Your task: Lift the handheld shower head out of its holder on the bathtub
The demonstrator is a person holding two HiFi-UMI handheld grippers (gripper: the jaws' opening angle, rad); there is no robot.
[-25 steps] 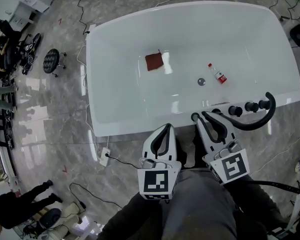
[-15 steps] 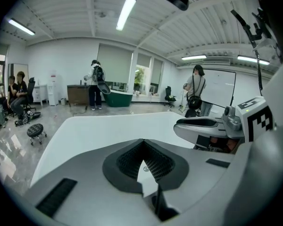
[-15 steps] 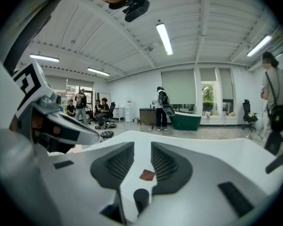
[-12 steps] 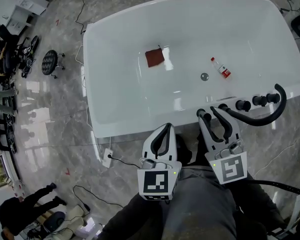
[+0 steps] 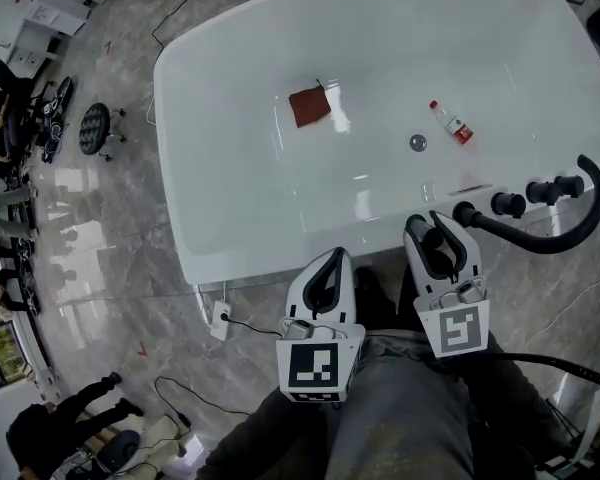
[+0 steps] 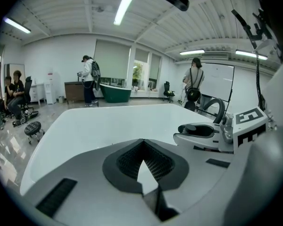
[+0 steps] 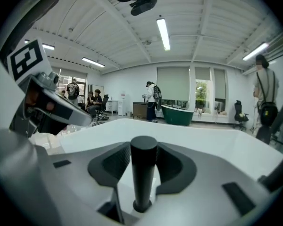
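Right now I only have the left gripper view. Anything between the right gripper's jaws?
Observer: Yes, the black shower handle stands upright inside the right gripper, whose jaws are opening.
Operator: Anything inside the tub?
Observer: A brown cloth lies on the tub floor.
Operator: Anything else?
Observer: A small bottle lies near the drain.

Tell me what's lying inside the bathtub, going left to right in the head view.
Left to right: brown cloth → drain → small bottle.
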